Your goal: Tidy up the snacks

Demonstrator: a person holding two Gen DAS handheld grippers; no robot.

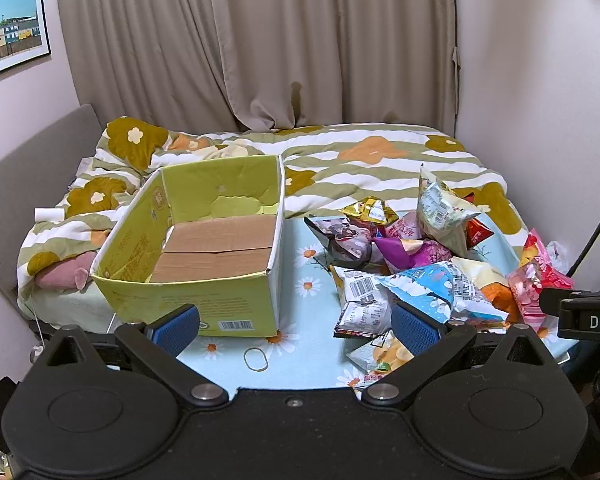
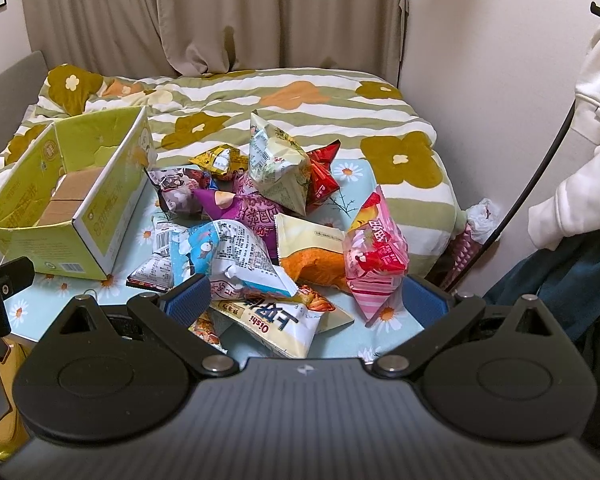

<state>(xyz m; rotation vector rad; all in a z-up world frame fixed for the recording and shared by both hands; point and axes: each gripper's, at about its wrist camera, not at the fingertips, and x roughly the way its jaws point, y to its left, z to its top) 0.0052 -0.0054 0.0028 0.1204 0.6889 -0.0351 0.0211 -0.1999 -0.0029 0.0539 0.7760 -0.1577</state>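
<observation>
A green cardboard box (image 1: pixel 204 300) with a bare brown floor sits open on the daisy-print cloth (image 1: pixel 304 364), left of a heap of several snack bags (image 1: pixel 412 264). My left gripper (image 1: pixel 296 326) stands open in front of the box's near right corner, nothing between its blue pads (image 1: pixel 176 328). In the right wrist view the heap of snack bags (image 2: pixel 260 232) spreads ahead, the box (image 2: pixel 60 208) at the left. My right gripper (image 2: pixel 306 300) is open just before the heap, a white Oishi bag (image 2: pixel 276 326) and a pink bag (image 2: pixel 374 256) lying between its fingers without being held.
A rubber band (image 1: pixel 256 359) lies on the cloth near the box. A floral duvet (image 1: pixel 340 160) covers the bed behind, curtains (image 1: pixel 260 40) beyond. White and blue clothes (image 2: pixel 580 140) hang at the right wall beside a dark cable (image 2: pixel 540 168).
</observation>
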